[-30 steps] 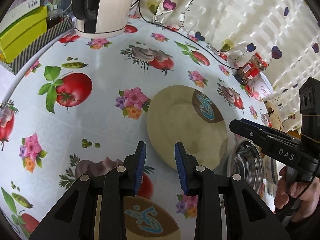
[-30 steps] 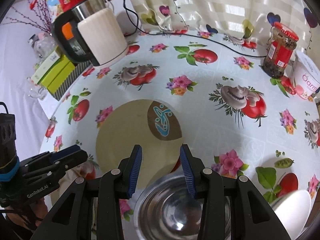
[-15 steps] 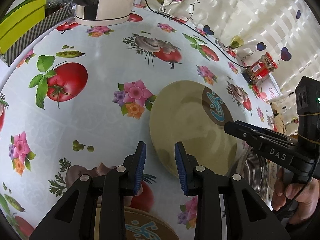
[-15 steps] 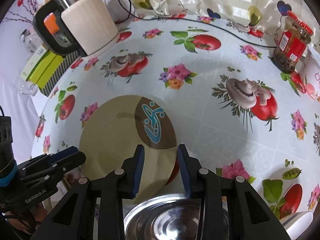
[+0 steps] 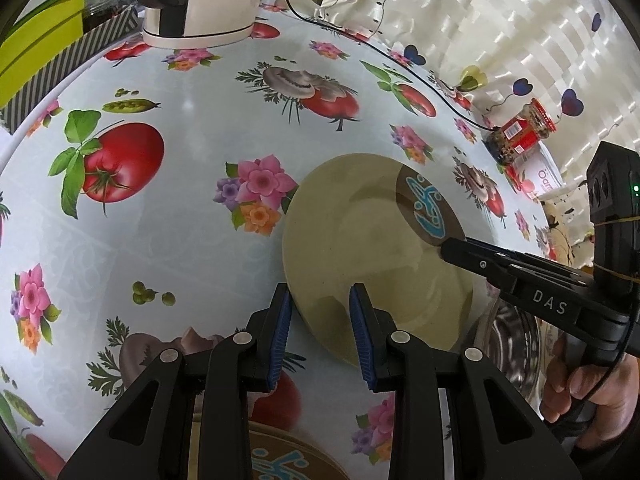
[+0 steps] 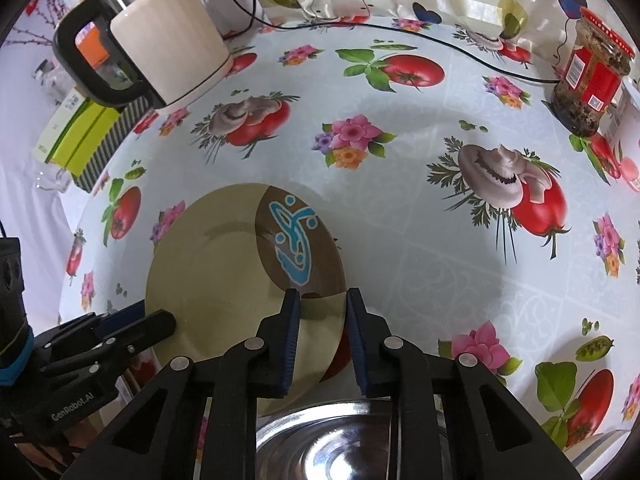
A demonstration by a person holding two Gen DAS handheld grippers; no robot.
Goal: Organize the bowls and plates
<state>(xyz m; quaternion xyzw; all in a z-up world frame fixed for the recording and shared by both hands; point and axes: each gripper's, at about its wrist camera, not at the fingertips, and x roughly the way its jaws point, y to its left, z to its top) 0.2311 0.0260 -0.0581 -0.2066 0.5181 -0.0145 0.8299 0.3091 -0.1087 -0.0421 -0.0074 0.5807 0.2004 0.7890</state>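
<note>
a: left wrist view first. where is the plate?

b: the beige plate (image 5: pixel 360 248) with a brown patch and a blue motif lies flat on the table (image 5: pixel 192 184), which wears a cloth printed with tomatoes, mushrooms and flowers. the left gripper (image 5: pixel 320 330) has its jaws open, one on either side of the plate's near rim, and i cannot tell whether the pads touch it.

a: and the other side?

b: the right gripper (image 5: pixel 450 246) reaches in from the right with its tip over the plate's far edge, beside the brown patch. its jaws cannot be read from here. a steel bowl (image 5: pixel 516 344) sits behind it, just beside the plate. a second plate (image 5: pixel 280 460) with the same blue motif shows at the bottom edge, under the left gripper. a white kettle (image 5: pixel 200 0) stands at the far end and a red-labelled jar (image 5: pixel 520 132) near the curtain.

a: right wrist view?

b: the same plate (image 6: pixel 224 280) sits left of centre. the right gripper (image 6: pixel 323 314) has its jaws open, straddling the plate's right rim just below the brown patch. the left gripper (image 6: pixel 160 320) comes in low from the left with its tip at the opposite rim. the steel bowl (image 6: pixel 328 440) is at the bottom, right under the right gripper, and the plate's edge overlaps its rim. the kettle (image 6: pixel 168 40) is upper left, the jar (image 6: pixel 588 80) upper right.
</note>
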